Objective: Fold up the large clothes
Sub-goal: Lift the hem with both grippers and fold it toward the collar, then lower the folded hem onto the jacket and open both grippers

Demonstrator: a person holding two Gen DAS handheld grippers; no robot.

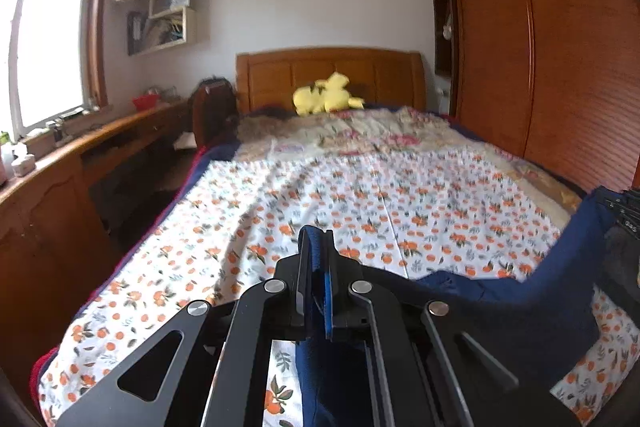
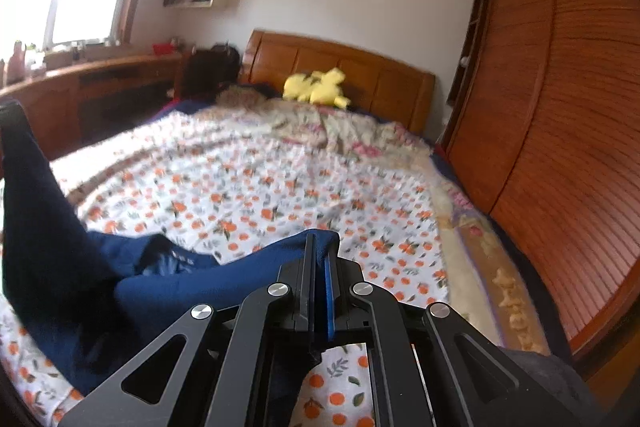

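Observation:
A dark navy garment (image 1: 500, 311) hangs between both grippers above the bed. My left gripper (image 1: 317, 239) is shut on one edge of it; blue cloth shows between the black fingers and drops below them. From there the garment stretches right to the other gripper's black body at the frame edge. In the right wrist view my right gripper (image 2: 322, 243) is shut on another edge of the navy garment (image 2: 168, 279), which sags left onto the orange-print bedspread (image 2: 248, 195) and rises to the left gripper at the far left.
The bed carries the orange-print bedspread (image 1: 280, 211), a rumpled floral quilt (image 1: 352, 135) and a yellow plush toy (image 1: 326, 95) by the wooden headboard (image 1: 328, 71). A wooden desk (image 1: 100, 143) runs along the left under the window. A wooden wardrobe (image 1: 540, 47) stands at the right.

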